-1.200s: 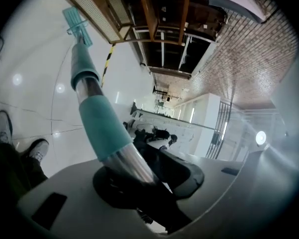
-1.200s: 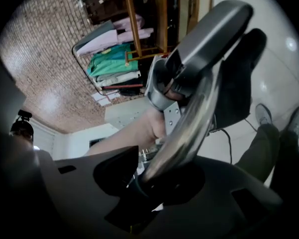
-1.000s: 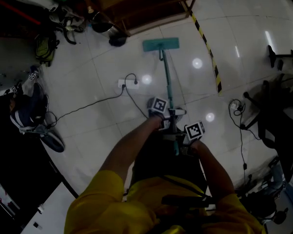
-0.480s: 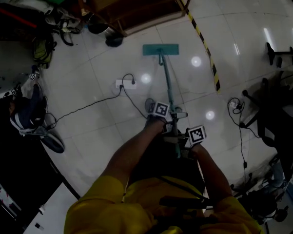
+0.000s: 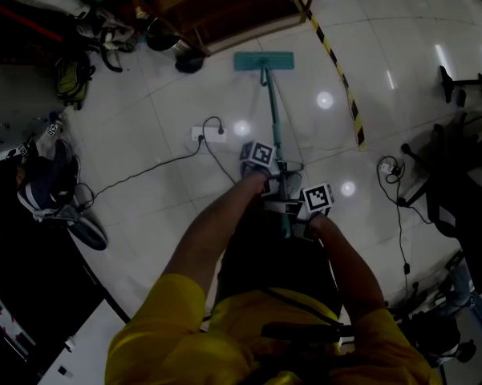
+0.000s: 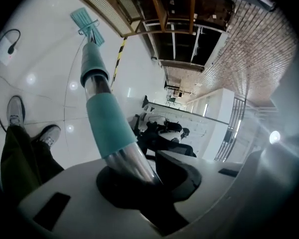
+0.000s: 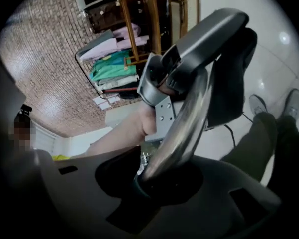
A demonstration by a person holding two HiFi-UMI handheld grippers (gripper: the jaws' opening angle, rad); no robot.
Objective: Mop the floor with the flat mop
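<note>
The flat mop's teal head point(image 5: 264, 60) lies flat on the white tiled floor, just in front of a wooden shelf. Its handle point(image 5: 273, 131) slants back toward me. My left gripper point(image 5: 269, 184) is shut on the handle, higher toward the head; in the left gripper view the metal pole with its teal sleeve point(image 6: 105, 121) runs out from between the jaws to the mop head point(image 6: 86, 23). My right gripper point(image 5: 298, 213) is shut on the handle's near end; the shiny pole point(image 7: 181, 123) passes through its jaws in the right gripper view.
A wooden shelf point(image 5: 224, 6) stands just beyond the mop head. A white power strip point(image 5: 209, 135) with a black cable lies left of the handle. Yellow-black tape point(image 5: 341, 83) crosses the floor at right. Shoes point(image 5: 52, 187) and bags sit left; chairs and cables point(image 5: 397, 191) crowd the right.
The mop head has slid away from me toward the wooden shelf. Both grippers moved forward along with the handle, still clamped on it.
</note>
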